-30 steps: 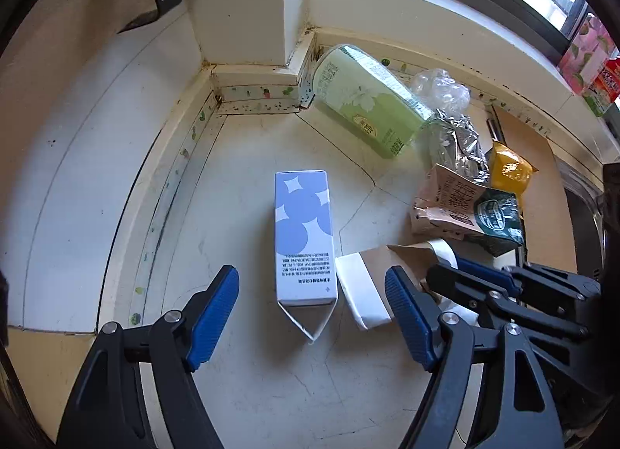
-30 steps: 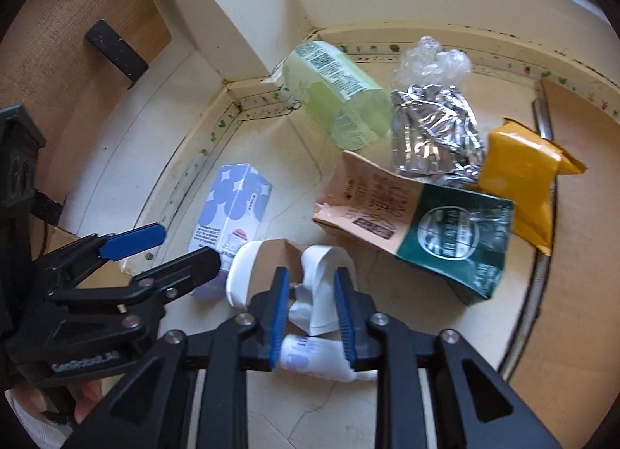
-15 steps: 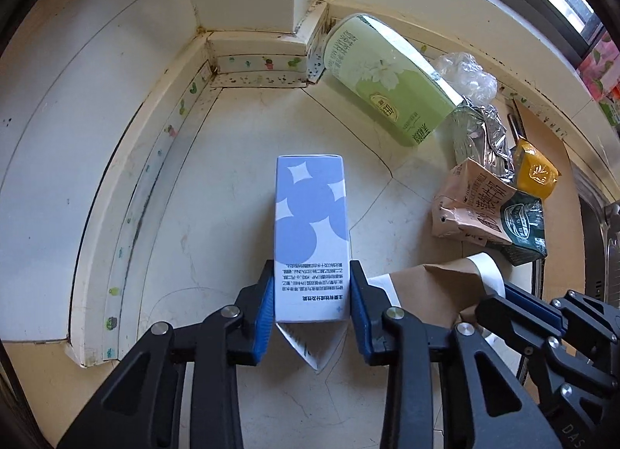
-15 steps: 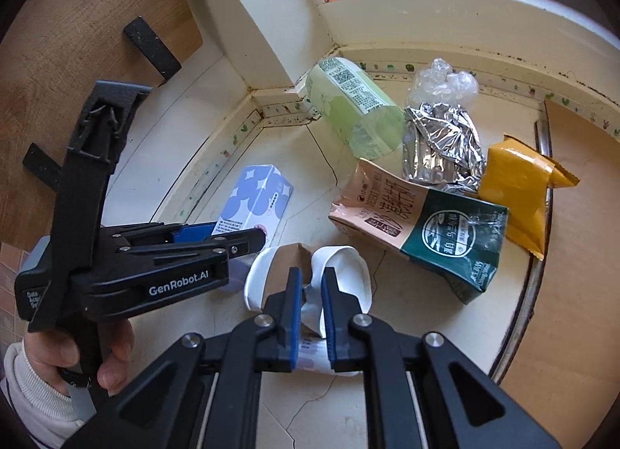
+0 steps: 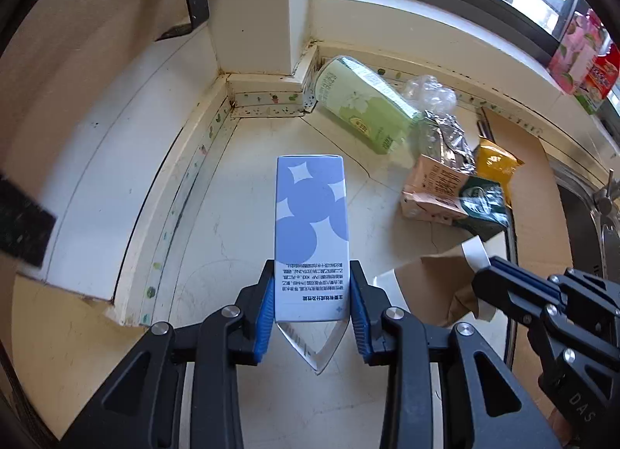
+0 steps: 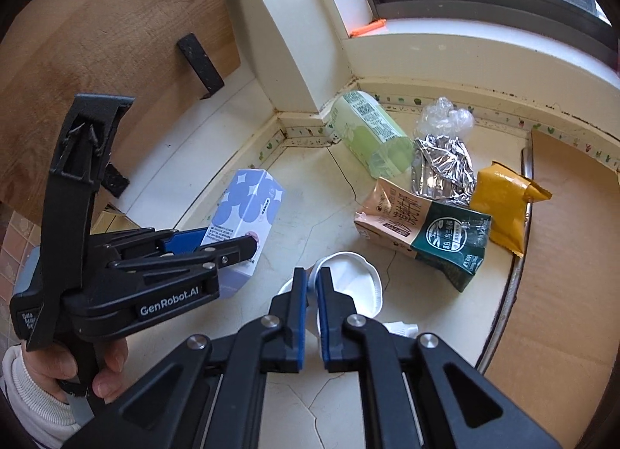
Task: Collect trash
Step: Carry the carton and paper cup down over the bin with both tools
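You are working at a home kitchen counter: a cracked cream countertop is meeting a window sill and a steel sink.

Glossy cardboard carton; crinkled foil wrapper; matt cracked countertop.

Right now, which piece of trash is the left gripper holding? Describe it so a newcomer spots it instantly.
Start at the square white pillar in the counter's back corner; in front of it, over the cream countertop, the left gripper clamps a tall carton. It is the only white box with big periwinkle-blue circles; the others are a green carton, foil, and a yellow pouch.
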Demonstrator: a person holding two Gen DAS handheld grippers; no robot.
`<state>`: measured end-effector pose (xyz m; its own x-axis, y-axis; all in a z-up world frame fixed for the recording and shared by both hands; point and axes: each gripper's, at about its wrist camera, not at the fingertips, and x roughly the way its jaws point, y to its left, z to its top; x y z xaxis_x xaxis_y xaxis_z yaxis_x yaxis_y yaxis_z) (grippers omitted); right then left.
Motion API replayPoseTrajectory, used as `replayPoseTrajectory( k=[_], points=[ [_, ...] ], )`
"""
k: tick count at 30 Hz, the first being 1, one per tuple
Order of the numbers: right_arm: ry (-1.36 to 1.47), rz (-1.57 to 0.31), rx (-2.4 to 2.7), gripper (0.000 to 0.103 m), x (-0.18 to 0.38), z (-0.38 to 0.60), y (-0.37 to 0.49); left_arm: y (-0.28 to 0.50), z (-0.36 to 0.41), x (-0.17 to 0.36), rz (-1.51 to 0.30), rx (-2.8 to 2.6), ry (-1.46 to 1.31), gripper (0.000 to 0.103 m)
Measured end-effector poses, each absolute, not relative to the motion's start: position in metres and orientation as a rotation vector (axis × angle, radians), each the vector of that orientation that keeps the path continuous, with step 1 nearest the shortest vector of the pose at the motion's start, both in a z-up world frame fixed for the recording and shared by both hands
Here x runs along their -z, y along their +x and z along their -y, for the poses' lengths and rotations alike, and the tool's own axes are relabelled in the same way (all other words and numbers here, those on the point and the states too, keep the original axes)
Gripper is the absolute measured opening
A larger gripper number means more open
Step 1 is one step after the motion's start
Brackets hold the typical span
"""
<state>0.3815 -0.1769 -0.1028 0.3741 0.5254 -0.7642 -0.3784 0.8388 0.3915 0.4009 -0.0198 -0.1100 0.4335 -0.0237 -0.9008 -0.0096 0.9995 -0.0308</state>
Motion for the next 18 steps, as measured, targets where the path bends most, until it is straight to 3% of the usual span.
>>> replayPoseTrajectory(
  k=[18],
  points=[
    [0.120, -0.940, -0.529, 0.005, 0.045, 0.175, 0.310, 0.308, 0.023, 0.057, -1.043, 0.097, 0.039, 0.033]
  ],
)
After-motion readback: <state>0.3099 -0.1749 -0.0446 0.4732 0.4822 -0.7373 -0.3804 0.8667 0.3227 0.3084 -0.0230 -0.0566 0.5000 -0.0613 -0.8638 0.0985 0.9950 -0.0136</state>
